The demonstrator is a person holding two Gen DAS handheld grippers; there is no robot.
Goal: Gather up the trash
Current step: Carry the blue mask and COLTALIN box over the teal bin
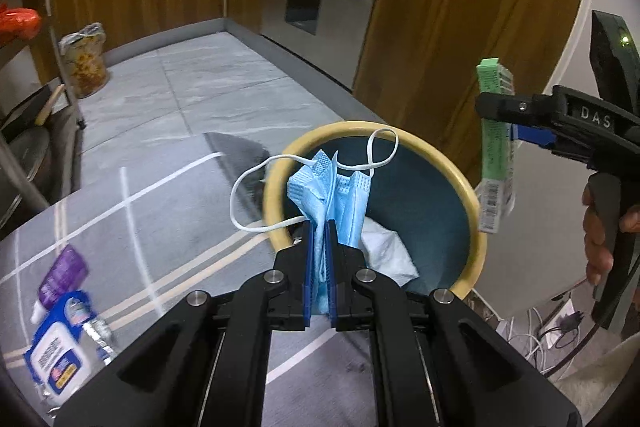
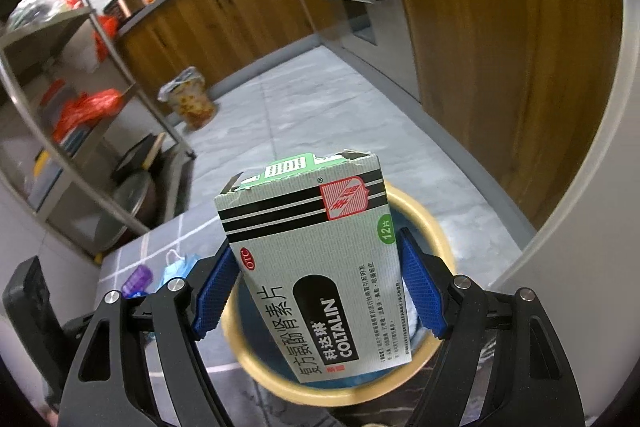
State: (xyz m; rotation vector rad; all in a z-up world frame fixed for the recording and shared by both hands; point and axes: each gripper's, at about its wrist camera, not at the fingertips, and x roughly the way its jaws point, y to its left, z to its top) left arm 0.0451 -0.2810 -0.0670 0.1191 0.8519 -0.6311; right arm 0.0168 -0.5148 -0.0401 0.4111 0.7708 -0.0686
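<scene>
A medicine box [image 2: 320,267] hides most of the yellow-rimmed bin [image 2: 420,215]; a bottle [image 1: 60,347] lies blurred, partly cropped, on the rug's near-left edge.

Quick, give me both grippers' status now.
Left gripper: shut on the blue face mask, over the bin.
Right gripper: shut on the medicine box.

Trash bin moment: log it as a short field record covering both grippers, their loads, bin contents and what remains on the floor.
left gripper: shut on blue face mask, over the bin
right gripper: shut on Coltalin medicine box, above the bin
trash bin: yellow rim, dark blue inside
bin contents: crumpled white tissue
left on rug: purple tube, blue-and-white packet
</scene>
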